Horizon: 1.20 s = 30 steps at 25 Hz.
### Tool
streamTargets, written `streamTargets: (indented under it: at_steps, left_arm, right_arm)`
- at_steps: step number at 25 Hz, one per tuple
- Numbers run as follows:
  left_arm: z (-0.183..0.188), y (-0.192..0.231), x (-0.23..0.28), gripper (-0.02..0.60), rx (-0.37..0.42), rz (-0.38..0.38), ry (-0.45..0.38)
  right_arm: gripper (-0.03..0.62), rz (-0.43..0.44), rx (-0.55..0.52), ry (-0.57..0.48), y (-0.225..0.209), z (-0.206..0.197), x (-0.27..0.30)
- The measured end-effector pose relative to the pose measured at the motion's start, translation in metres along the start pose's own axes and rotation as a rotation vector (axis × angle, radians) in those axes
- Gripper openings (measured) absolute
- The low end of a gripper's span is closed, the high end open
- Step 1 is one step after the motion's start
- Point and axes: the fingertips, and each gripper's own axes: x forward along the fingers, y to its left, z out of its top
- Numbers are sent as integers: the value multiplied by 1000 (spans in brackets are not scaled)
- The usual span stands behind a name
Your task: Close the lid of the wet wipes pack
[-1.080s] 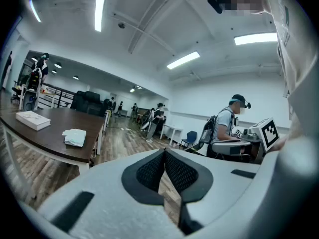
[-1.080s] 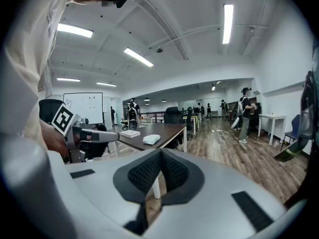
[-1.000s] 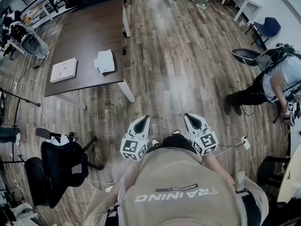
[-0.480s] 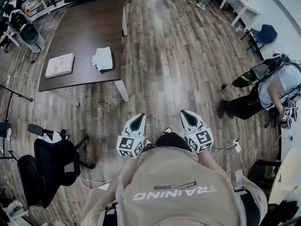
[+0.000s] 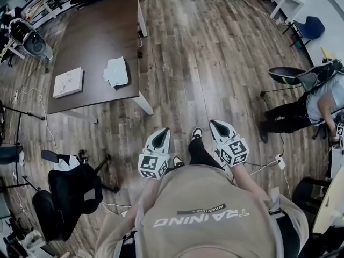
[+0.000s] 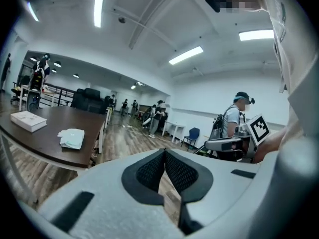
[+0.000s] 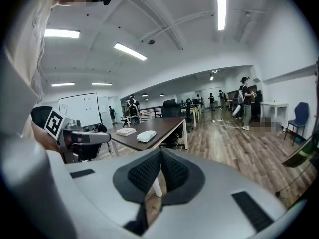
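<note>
The task had hardly begun. The pack [image 5: 117, 72] lay on the desk [image 5: 97, 42], well apart from the person, at about 11 o'clock from both tools in the head view. It sat near the desk's 3 o'clock edge, with a flat white box [image 5: 68, 82] at its 9 o'clock. It was too small in every view to tell whether its lid stood open.

The left tool [image 5: 161, 135] and right tool [image 5: 217, 125] were held close to the chest above the wooden floor [image 5: 215, 63], pointing forward. In the left gripper view the left tool's jaws met at their tips with nothing between them, and the pack showed far off at 9 o'clock. The right gripper view showed the same for the right tool: tips together and empty, with the pack distant at 12 o'clock.

The approach to the desk, the reach to the pack and the pressing down of the lid all seemed left to do.
</note>
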Motion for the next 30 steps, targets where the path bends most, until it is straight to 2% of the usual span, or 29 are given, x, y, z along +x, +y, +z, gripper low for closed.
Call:
streamTargets:
  at_steps: [4, 7, 10, 14, 16, 19, 20, 24, 30]
  left_arm:
    - [33, -3, 48, 9, 6, -9, -23]
    - [52, 7, 80, 9, 77, -15, 13]
    - [62, 15, 118, 9, 93, -17, 43]
    - [73, 14, 170, 9, 100, -3, 50]
    - [77, 8, 195, 9, 59, 2, 32]
    - [82, 18, 224, 9, -99, 48, -9]
    - [84, 25, 229, 9, -104, 67, -5]
    - [91, 52, 239, 9, -10, 108, 44]
    - [77, 95, 268, 9, -47, 129, 59]
  right_arm:
    - [14, 20, -43, -18, -42, 27, 27]
    - [14, 41, -57, -48, -61, 40, 57]
    - [14, 64, -57, -62, -88, 52, 78]
    - [14, 75, -147, -44, -134, 65, 91]
    - [14, 91, -159, -13, -158, 61, 98]
    - [14, 112, -138, 29, -188, 52, 116]
    - [14, 123, -121, 33, -193, 52, 123]
    - [14, 162, -78, 35, -201, 57, 155]
    - [14, 160, -73, 22, -215, 69, 204]
